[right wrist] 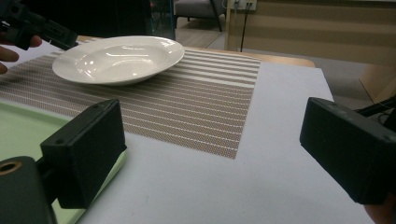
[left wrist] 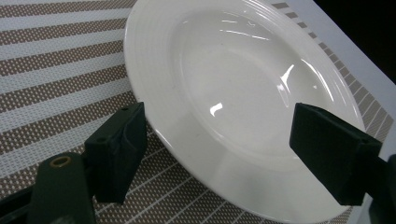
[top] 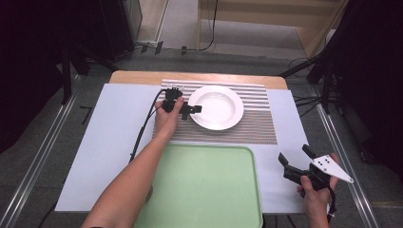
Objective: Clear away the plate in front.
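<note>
You have one deep white ceramic plate at the upper centre of the high view, sitting empty on one brown-and-white striped placemat. One pale green plastic tray lies bottom centre, also empty. Your left gripper straddles the plate's left rim – jaws apart, one under the rim, one over the bowl, pads not pressing. Your right gripper hovers wide open at lower right – holding nothing.

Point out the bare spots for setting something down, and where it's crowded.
Free: the green tray; the white sheet left of the striped mat; the mat's right part beyond the plate. Crowded: the plate's left rim, with the left gripper there.
</note>
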{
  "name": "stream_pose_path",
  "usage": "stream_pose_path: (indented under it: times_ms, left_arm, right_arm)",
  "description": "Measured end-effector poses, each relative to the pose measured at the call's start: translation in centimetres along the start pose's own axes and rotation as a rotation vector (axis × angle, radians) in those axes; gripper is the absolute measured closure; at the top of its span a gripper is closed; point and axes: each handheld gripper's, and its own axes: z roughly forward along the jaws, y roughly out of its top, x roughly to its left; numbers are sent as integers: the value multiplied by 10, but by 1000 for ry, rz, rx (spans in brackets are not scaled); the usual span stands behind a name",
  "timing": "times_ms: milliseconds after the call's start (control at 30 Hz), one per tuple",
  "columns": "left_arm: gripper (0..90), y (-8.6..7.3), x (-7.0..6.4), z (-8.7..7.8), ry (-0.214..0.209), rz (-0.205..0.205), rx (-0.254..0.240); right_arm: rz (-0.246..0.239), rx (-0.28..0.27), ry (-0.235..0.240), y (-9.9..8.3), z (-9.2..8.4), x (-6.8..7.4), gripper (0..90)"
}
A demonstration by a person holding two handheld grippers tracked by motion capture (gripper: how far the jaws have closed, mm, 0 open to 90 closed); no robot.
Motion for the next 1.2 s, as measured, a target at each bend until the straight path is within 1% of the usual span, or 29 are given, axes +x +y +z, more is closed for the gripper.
stream_pose_path:
  times_ms: [67, 133, 167, 200, 233, 267, 333, 433, 467, 533, 600, 633, 667, 700, 733, 767, 800, 833, 900, 967, 1033, 1067, 1100, 1133, 1167, 1200]
  left_arm:
    - [192, -1, 1, 3, 5, -8, 6]
    - [227, -1, 1, 6, 13, -17, 12]
    - [243, -1, 1, 8, 18, -17, 24]
    - [245, -2, 0, 10, 15, -20, 27]
    - [244, -2, -1, 13, 19, -13, 31]
    - [245, -2, -2, 14, 16, -19, 25]
    - [244, -2, -3, 17, 26, -37, 23]
    - [245, -2, -2, 20, 24, -53, 15]
    - [246, -2, -2, 21, 26, -57, 19]
    - [284, -2, -2, 23, 41, -69, 17]
    - [322, -2, -2, 24, 45, -84, 19]
    - [341, -3, -3, 25, 52, -85, 21]
    - [369, -3, -3, 27, 63, -89, 27]
    - [398, -4, -3, 28, 71, -85, 32]
    - [403, -4, -4, 28, 78, -86, 30]
    - [413, -3, -5, 28, 95, -97, 29]
    - [443, -3, -6, 29, 111, -104, 27]
    - [483, -3, -6, 28, 130, -100, 34]
    - [541, -3, -6, 28, 151, -100, 33]
    - [542, -3, -6, 28, 151, -99, 33]
    - [546, -3, -6, 28, 146, -103, 28]
    - [551, -3, -5, 28, 142, -107, 28]
    - [554, -3, -6, 28, 146, -106, 32]
    - [554, -3, -8, 27, 157, -100, 25]
    - [556, -2, -9, 26, 159, -84, 22]
    - [565, -1, -11, 24, 142, -82, 12]
  right_arm:
    - [0, 1, 0, 0, 0, 0, 54]
    - [0, 2, 1, 0, 0, 0, 54]
    - [1, 1, 1, 0, 0, 0, 54]
    - [1, 0, 1, 0, 0, 0, 53]
    - [2, -1, 3, 0, 0, 0, 54]
    - [-8, -6, 1, 0, 0, -1, 54]
    - [-7, -5, 2, 0, 0, -1, 54]
    - [-7, -7, 2, 0, 0, -1, 54]
    - [-8, -7, 3, 0, 0, -1, 54]
    - [-8, -7, 3, 0, 0, -1, 54]
    - [-7, -7, 4, 0, 0, -1, 54]
    - [-7, -7, 4, 0, 0, -1, 54]
    - [-4, -4, 5, 0, 0, -1, 54]
    - [-13, -9, 4, 0, 1, -2, 54]
    - [3, -1, 3, 0, 0, -1, 54]
    - [3, -1, 4, 0, 0, -1, 54]
    - [3, -1, 3, 0, 0, -1, 54]
    - [3, -1, 3, 0, 0, -1, 54]
    - [4, -1, 4, 0, 0, -1, 54]
    - [9, 1, 6, 0, 0, 0, 54]
    - [5, -1, 4, 0, 0, -1, 54]
    - [-8, -8, 2, 0, 1, -2, 53]
    - [-8, -8, 2, 0, 1, -2, 54]
    - [-8, -8, 2, 0, 1, -2, 54]
    - [-8, -7, 2, 0, 1, -2, 54]
    - [-10, -6, 1, 0, 1, -2, 54]
